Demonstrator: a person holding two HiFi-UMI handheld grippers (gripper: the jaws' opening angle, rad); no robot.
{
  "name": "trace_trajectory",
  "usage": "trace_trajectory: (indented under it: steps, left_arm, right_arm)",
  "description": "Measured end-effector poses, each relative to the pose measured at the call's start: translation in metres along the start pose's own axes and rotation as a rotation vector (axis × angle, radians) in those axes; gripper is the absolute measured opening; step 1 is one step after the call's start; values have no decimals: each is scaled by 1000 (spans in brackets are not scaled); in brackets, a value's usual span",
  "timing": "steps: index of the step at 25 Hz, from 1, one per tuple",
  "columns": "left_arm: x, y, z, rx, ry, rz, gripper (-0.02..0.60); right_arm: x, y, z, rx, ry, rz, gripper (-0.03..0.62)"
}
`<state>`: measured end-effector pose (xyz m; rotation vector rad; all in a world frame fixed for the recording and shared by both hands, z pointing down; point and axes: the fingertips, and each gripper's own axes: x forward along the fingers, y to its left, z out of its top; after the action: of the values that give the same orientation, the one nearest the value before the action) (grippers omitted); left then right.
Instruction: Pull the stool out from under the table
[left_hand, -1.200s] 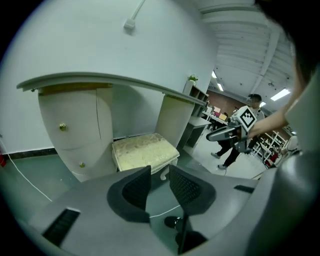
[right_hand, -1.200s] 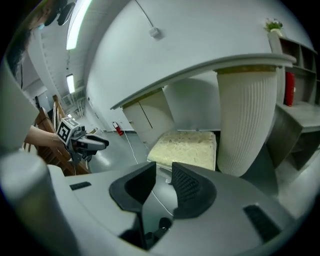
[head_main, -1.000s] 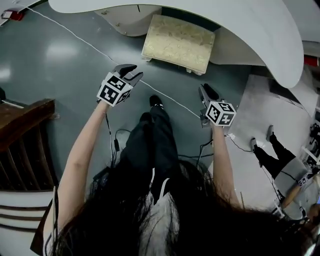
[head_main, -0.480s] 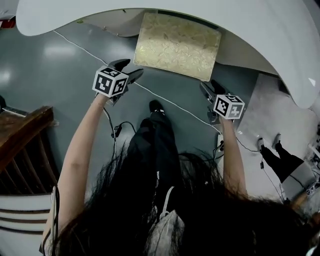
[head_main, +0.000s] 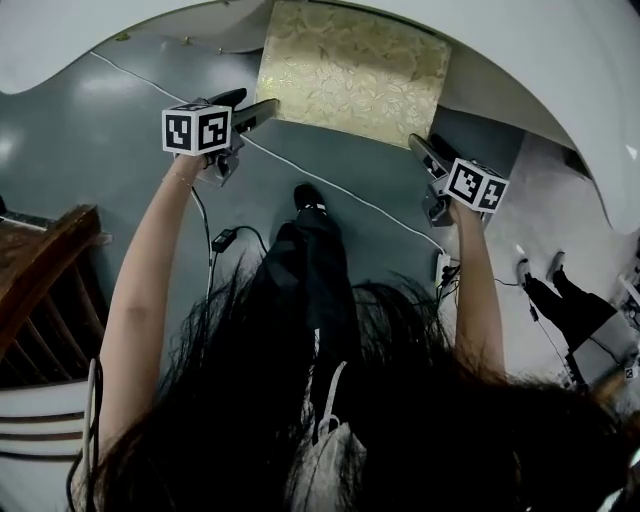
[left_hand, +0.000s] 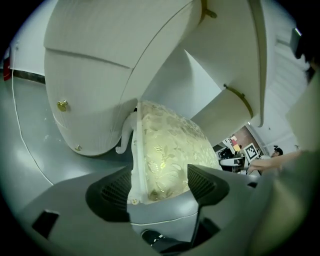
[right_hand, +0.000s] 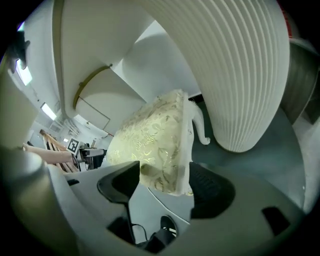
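Left gripper (head_main: 256, 106) and right gripper (head_main: 419, 146) straddle the stool's (head_main: 350, 70) near corners, jaws opening, nothing clamped. Its far edge sits under the table (head_main: 530, 70); gripping and pulling likely remain.

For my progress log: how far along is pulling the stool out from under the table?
Done: left gripper and right gripper sit at the near corners of the stool. In hand: both jaws are opening, its cushioned edge between them, no grip yet. Left: clamp and pull; the stool's far side lies under the table.
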<state>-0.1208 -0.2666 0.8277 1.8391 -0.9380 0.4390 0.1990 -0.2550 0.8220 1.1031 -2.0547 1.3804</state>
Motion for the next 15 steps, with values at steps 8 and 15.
trace_trajectory:
  steps: [8,15]
  left_arm:
    - [23,0,-11,-141,19,-115,359]
    - [33,-6,-10,-185,21,-137,365]
  right_arm:
    - [13,-6,-10,244,7,111,291]
    - [13,-8,-12,280,-66,120,291]
